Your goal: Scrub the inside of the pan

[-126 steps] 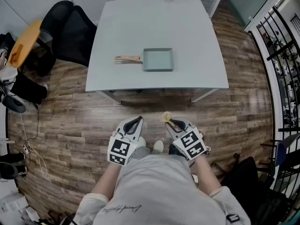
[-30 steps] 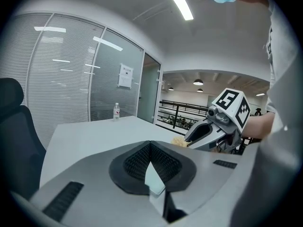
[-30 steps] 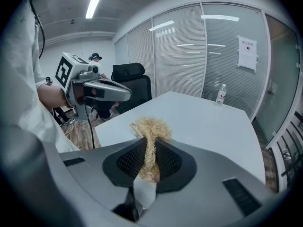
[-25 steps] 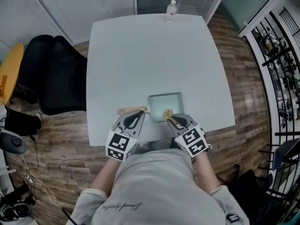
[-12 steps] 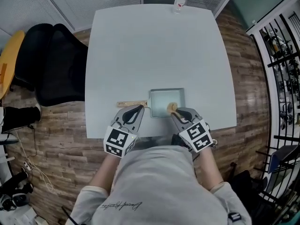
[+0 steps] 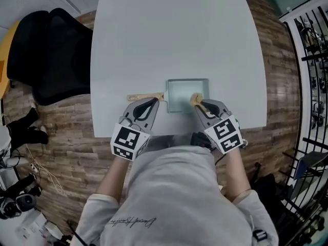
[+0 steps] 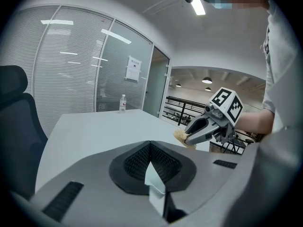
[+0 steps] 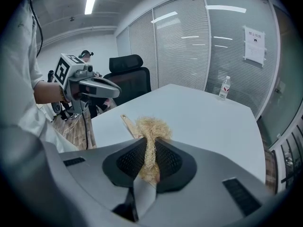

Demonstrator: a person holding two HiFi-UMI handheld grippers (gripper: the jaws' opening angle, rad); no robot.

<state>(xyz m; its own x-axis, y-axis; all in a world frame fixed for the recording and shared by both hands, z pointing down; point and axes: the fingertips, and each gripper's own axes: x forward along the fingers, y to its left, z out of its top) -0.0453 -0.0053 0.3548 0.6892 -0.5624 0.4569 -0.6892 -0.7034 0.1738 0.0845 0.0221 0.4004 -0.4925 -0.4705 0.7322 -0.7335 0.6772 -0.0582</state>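
A square grey-green pan [image 6: 187, 94] with a wooden handle [image 6: 145, 97] lies near the front edge of the white table [image 6: 174, 35]. My right gripper [image 6: 200, 102] is shut on a tan fibre scrubber [image 6: 195, 99], which hangs over the pan's near right corner. In the right gripper view the scrubber [image 8: 150, 131] sticks out between the closed jaws, and the pan handle [image 8: 126, 124] shows just beyond. My left gripper [image 6: 152, 104] is shut and empty, its tip close to the handle where it meets the pan. The left gripper view shows the right gripper [image 7: 189, 137] with the scrubber [image 7: 181, 136].
A clear water bottle [image 8: 223, 88] stands at the table's far edge. A black office chair [image 6: 46, 55] is to the left of the table. Metal racks [image 6: 312, 45] line the right side. Wooden floor surrounds the table, with cables at the lower left.
The person has walked up to the table. Both grippers now reach over its front edge, the scrubber at the pan's near right corner and the left gripper by the handle.
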